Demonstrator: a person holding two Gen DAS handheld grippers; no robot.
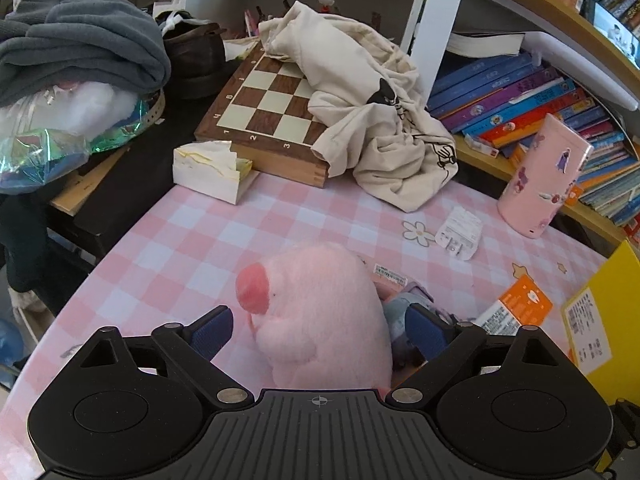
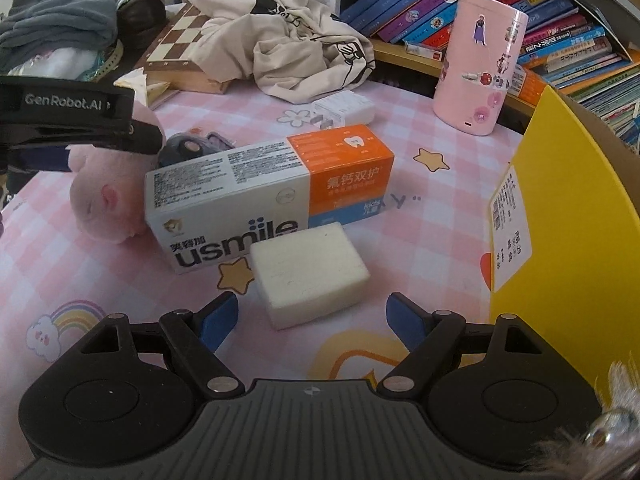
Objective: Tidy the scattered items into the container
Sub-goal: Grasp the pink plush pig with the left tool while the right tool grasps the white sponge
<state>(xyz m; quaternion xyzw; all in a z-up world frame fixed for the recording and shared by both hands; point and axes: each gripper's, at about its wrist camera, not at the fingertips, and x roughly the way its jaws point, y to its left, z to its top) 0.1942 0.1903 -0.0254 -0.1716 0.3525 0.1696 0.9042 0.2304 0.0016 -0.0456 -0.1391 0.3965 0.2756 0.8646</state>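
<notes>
Straddling pink plush toy [image 1: 320, 312], left gripper [image 1: 320, 330] fingers wide, seemingly untouching, right gripper [image 2: 312, 318] fingers wide before soap bar [image 2: 310, 274]

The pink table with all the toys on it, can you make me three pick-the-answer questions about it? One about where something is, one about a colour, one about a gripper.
1. Where is the white block?
A. in front of the toothpaste box
B. on the chessboard
C. inside the yellow box

2. What colour is the plush toy?
A. green
B. pink
C. black

3. How is the left gripper?
A. shut tight on a book
B. holding the tall pink tube
C. open, with the plush toy between its fingers

Answers: 1 A, the block lies on the table just before the box. 2 B, its fur is pink. 3 C, gaps show beside both blue pads.
</notes>
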